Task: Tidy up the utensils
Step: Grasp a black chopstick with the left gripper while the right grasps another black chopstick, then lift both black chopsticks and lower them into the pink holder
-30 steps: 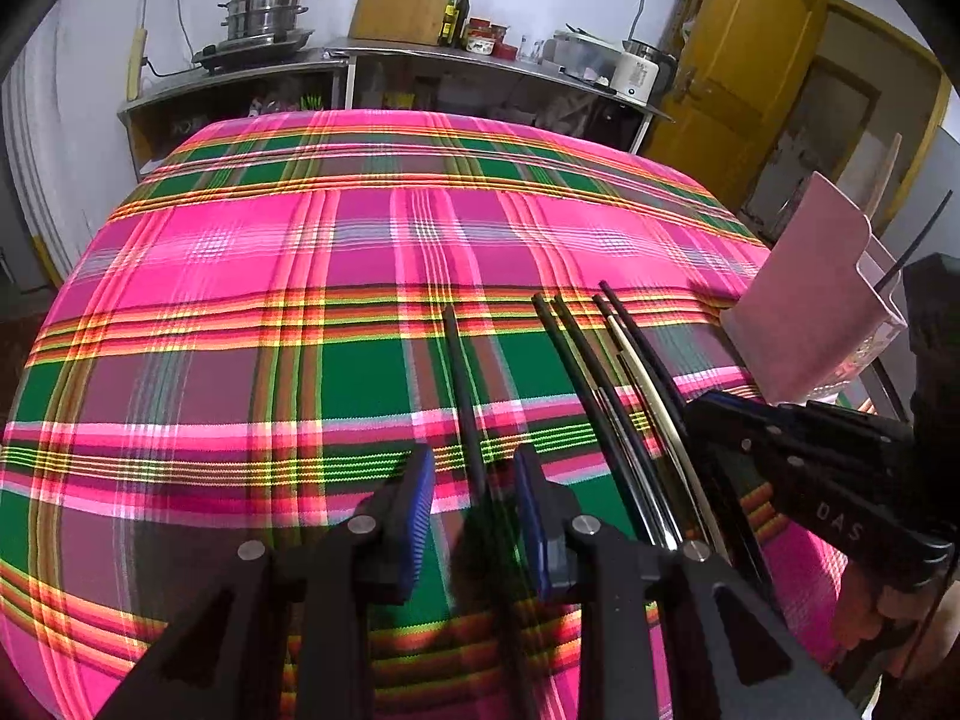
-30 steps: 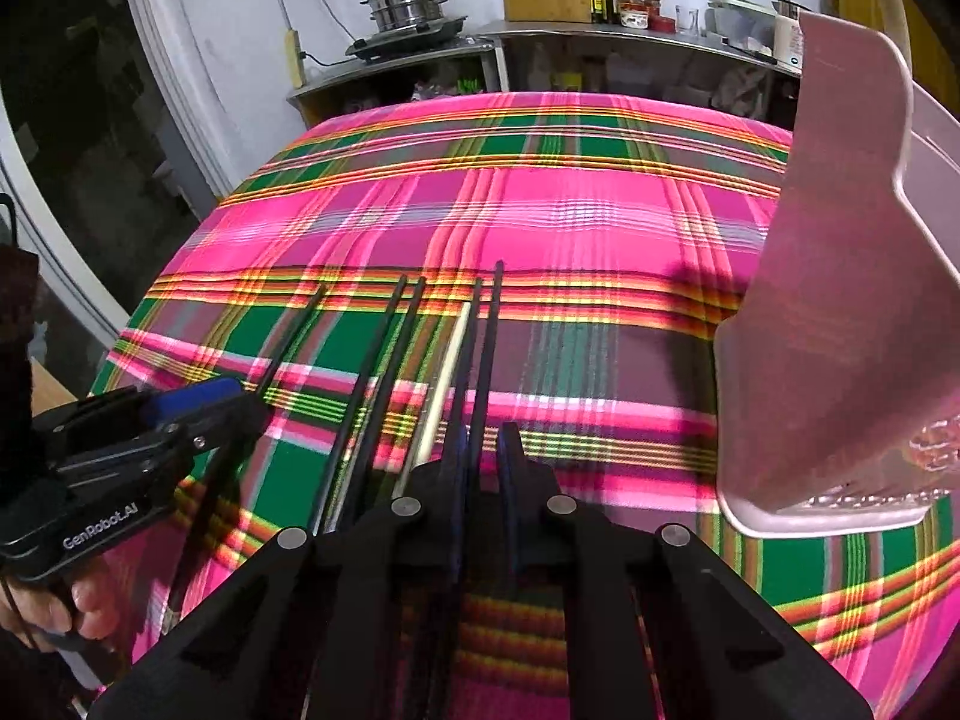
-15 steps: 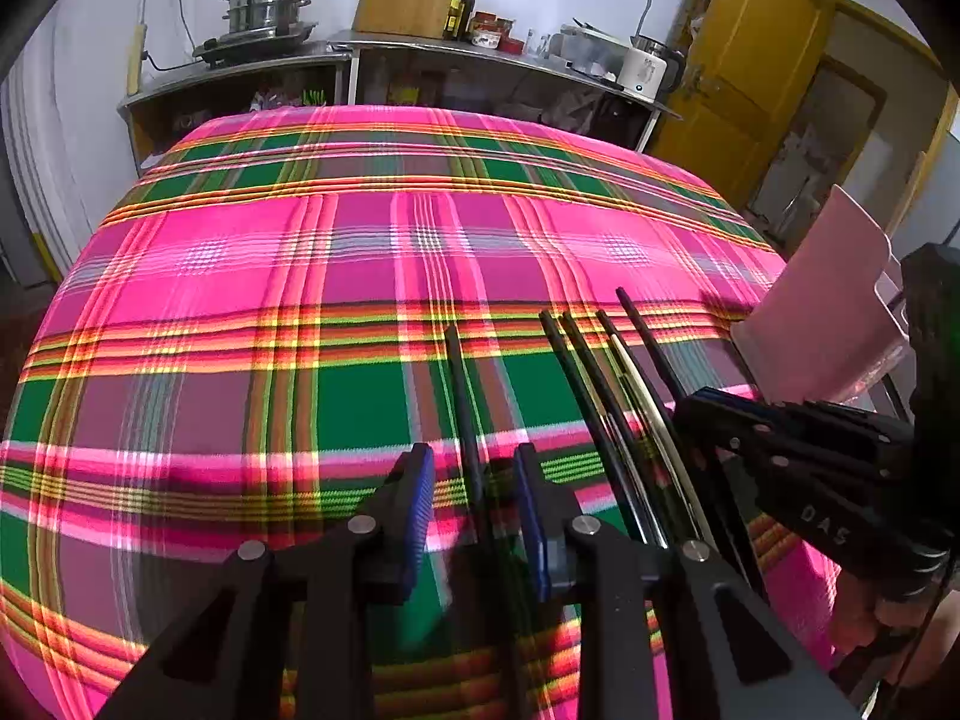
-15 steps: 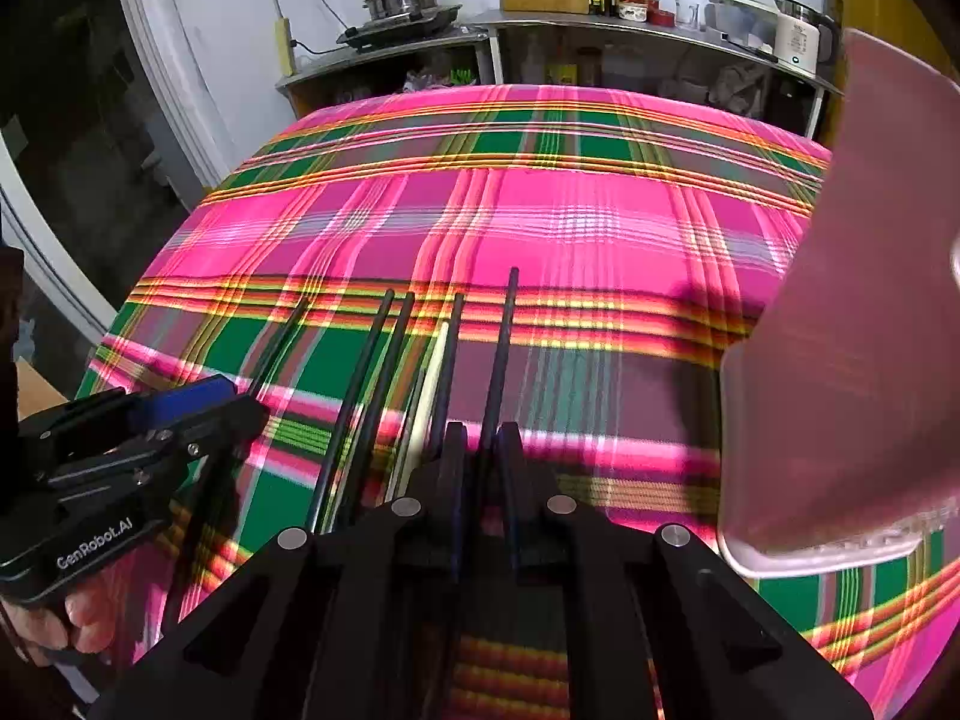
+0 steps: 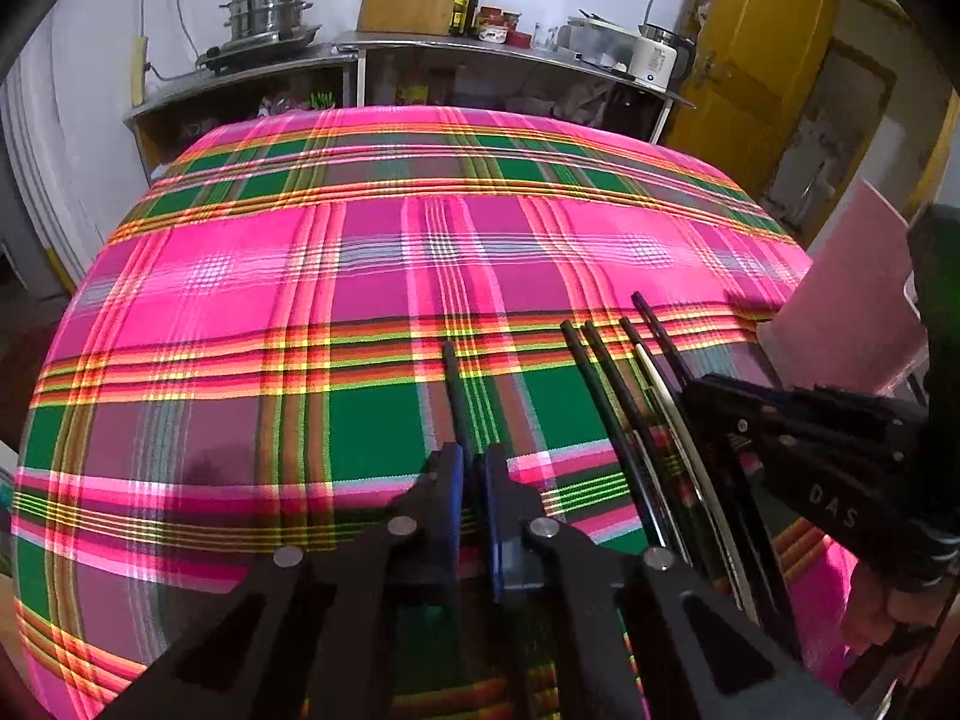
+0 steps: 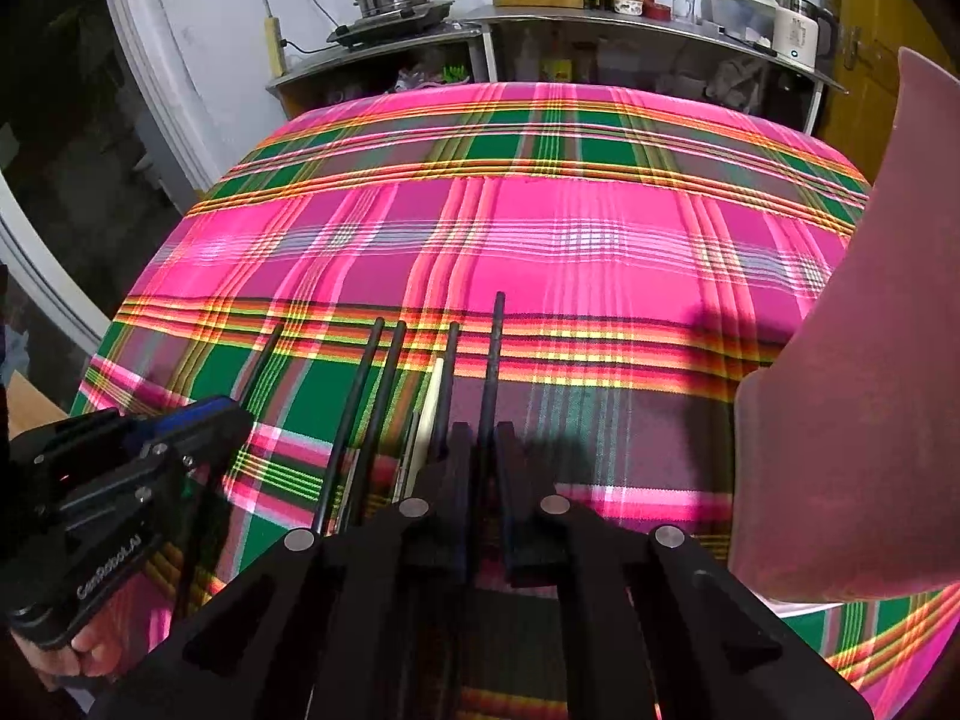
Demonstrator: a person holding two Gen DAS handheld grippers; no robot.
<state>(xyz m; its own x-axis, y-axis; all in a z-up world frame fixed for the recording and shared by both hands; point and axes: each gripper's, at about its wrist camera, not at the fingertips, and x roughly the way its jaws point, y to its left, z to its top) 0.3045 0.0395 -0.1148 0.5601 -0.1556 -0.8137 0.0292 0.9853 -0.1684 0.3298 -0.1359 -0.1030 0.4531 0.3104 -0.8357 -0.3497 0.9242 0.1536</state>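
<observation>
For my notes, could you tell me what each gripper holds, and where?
The left gripper pinches one black chopstick near its near end; the right gripper likewise clamps another black chopstick.

Dim, soft-shadowed room light (heavy fisheye bending, dark corners)

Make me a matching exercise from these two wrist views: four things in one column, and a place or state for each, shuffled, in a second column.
Things
1. left gripper
2. right gripper
3. pale chopstick
4. pink holder

Places or states
A. stands at the table's right edge
B. shut on the lone black chopstick, apart from the bundle
C. lies among the black sticks, the only light one
D. shut on the rightmost black chopstick of the bundle

Pairs: 1-B, 2-D, 3-C, 4-A
</observation>
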